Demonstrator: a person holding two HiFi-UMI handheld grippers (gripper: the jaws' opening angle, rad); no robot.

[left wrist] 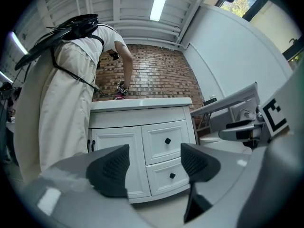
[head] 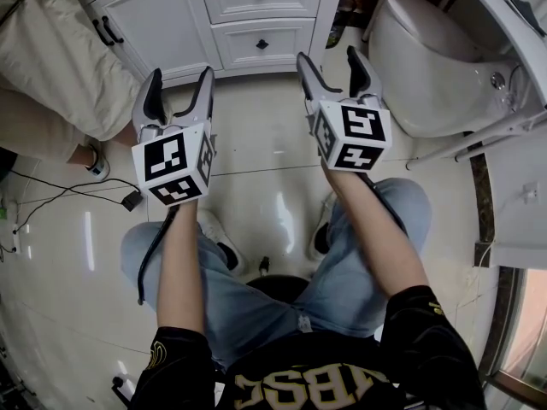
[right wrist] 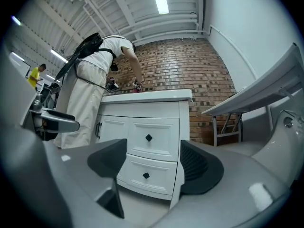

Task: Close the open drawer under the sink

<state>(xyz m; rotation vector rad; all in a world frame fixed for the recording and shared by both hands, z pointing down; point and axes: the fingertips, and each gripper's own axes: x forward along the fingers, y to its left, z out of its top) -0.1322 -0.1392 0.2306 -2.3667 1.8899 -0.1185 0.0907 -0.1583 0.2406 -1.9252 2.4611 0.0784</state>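
The white vanity cabinet (head: 154, 24) stands ahead of me on the tiled floor. Its two drawers with black knobs sit one over the other: upper drawer (right wrist: 148, 137), lower drawer (right wrist: 146, 175). The lower drawer (head: 262, 44) seems to stand slightly proud of the cabinet front; I cannot tell how far. My left gripper (head: 180, 79) is held level in front of the cabinet door, open, with nothing between its fingers. My right gripper (head: 329, 58) points at the drawers (left wrist: 167, 140), a short way off, open and empty too.
A person in a white garment (head: 51, 49) leans over the sink at the cabinet's left. A white toilet (head: 427, 49) stands to the right, with a white folding table (head: 513, 24) over it. A black cable and adapter (head: 131, 200) lie on the floor at left.
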